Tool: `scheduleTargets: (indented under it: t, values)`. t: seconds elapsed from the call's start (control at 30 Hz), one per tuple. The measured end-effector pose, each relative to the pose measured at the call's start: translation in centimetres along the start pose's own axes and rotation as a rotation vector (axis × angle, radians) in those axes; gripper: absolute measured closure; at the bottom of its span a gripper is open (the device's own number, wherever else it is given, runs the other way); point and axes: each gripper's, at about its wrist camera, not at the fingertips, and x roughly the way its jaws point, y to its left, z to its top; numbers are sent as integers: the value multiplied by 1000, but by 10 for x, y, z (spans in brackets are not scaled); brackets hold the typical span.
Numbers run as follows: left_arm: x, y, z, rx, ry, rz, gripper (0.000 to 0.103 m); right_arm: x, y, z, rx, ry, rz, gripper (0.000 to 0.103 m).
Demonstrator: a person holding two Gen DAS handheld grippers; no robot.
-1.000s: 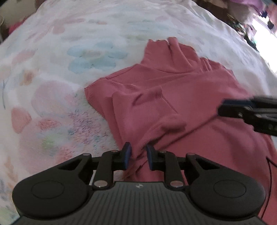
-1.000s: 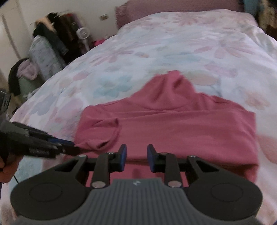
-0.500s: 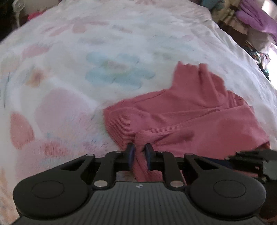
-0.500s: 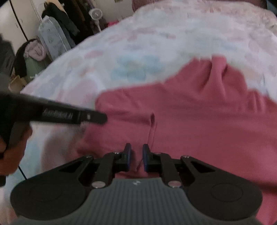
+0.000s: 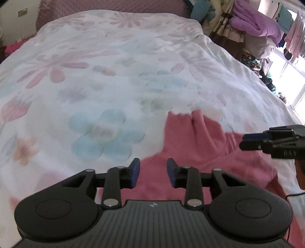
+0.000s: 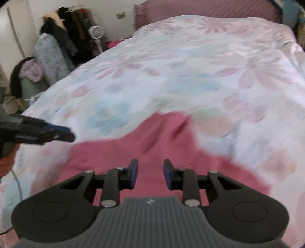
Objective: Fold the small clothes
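Note:
A small pink turtleneck top (image 5: 192,145) lies folded on the flowered bedspread (image 5: 106,80), its collar pointing away from me. My left gripper (image 5: 153,174) hovers above the top's left part; its jaws are opening and nothing is between them. In the right wrist view the same pink top (image 6: 152,152) fills the near middle, and my right gripper (image 6: 150,174) hangs over it, jaws opening, empty. Each gripper shows in the other's view: the right gripper (image 5: 253,142) at the right edge, the left gripper (image 6: 57,133) at the left edge.
The bed runs back to a pink headboard (image 6: 200,11). Left of the bed stand hanging clothes (image 6: 64,32), a fan (image 6: 96,31) and bags (image 6: 51,57). On the right are piled purple bedding (image 5: 255,21) and a bright window (image 5: 293,76).
Both grippers had closed on pink cloth half a second ago; now both have let go, opened and pulled up and back, so more bedspread shows. The sleeve fold is no longer raised.

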Motion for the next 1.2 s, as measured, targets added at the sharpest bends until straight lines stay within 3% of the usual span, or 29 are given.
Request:
scheduleTargets:
  t: [0.23,0.37,0.53,0.57,0.6,0.63,0.67,0.7,1.03,1.2]
  values:
    - [64,-5,30,-72,17,-42,59,35,-55,39,157,8,-13,76]
    - [100,-13,38,-36,49,-4,59,68,-63,50,202,34,-23,76]
    - [132,-13,43,-53,74,-17,59,105,-69,55,236,51,-17,77]
    - [134,-12,44,-64,71,-28,59,110,-72,56,246,52,-16,79]
    - [136,-10,45,-81,66,-44,61,113,-73,57,253,52,-13,89]
    - [136,-10,46,-96,59,-66,72,116,-75,57,264,52,-1,96]
    - [135,-9,47,-105,57,-82,80,116,-76,57,271,51,11,103]
    - [134,-10,49,-103,57,-102,99,115,-77,58,270,51,22,103]
    - [42,-16,37,15,-71,-140,100,26,-75,55,97,-6,94,103]
    - [-8,-38,3,107,-108,-185,100,-33,-50,26,-58,-27,168,103]
